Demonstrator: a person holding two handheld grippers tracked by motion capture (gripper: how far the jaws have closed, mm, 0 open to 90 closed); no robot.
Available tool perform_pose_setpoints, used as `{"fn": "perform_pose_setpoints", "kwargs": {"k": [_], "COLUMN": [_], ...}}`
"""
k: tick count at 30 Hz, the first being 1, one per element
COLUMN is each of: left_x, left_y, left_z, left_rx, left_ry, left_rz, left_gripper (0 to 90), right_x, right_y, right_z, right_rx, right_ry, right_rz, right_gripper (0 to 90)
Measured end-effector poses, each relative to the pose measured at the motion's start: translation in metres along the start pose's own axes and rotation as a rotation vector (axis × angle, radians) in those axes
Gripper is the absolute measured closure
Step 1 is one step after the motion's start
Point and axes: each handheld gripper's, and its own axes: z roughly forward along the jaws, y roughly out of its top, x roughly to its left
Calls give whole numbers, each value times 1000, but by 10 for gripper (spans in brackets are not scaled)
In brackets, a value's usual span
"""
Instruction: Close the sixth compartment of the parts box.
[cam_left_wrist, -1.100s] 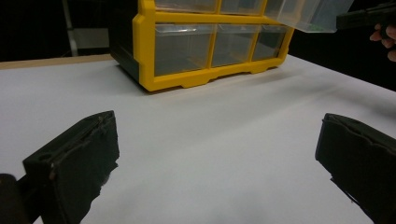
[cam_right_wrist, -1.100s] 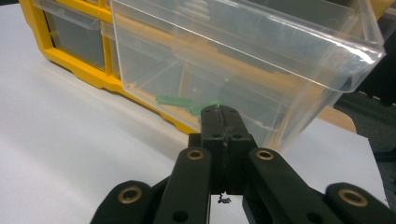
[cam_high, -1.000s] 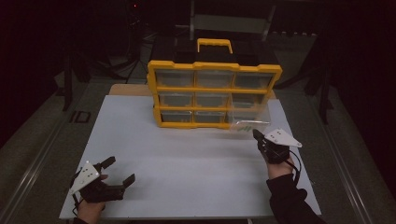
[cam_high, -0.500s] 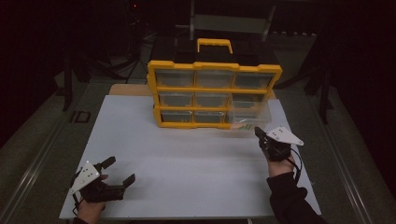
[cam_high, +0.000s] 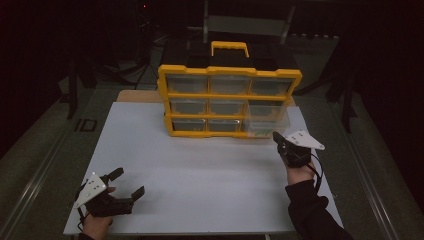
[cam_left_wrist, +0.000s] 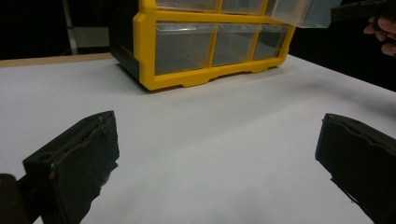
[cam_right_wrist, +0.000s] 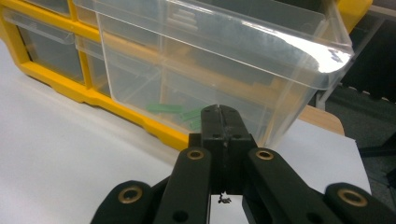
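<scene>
Drawer (cam_right_wrist: 210, 70) of clear plastic stands pulled partway out of the bottom right slot of the yellow organizer (cam_high: 229, 100), which sits toward the far side of the white table (cam_high: 200, 175). Small green pieces (cam_right_wrist: 175, 112) lie on its floor, seen through the front wall. The right gripper (cam_right_wrist: 222, 122) has its jaws pressed together, tips meeting at the lower front of the drawer; whether they pinch its lip or merely rest against it I cannot tell from the right gripper view. That low, central hold would suit sliding the drawer straight along its rails without tilting it, so the work in hand is probably drawing it out or pushing it home. In the high view the right gripper (cam_high: 287, 147) sits just in front of the organizer's right corner, wrist in line with the drawer. The left gripper (cam_high: 122, 187) hovers near the table's near left edge, well apart from the organizer, jaws spread wide with nothing between them, likely parked out of the way.
</scene>
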Motion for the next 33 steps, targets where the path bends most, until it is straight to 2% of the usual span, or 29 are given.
{"fn": "perform_pose_setpoints", "kwargs": {"k": [14,33], "left_x": [0,1], "left_y": [0,0], "left_z": [0,-1], "left_rx": [0,0], "left_ry": [-1,0], "left_rz": [0,0], "left_gripper": [0,0], "right_x": [-5,-9], "right_y": [10,18], "right_z": [11,28], "right_rx": [-2,7], "right_ry": [4,-3], "right_rz": [17,10], "right_gripper": [900,900]}}
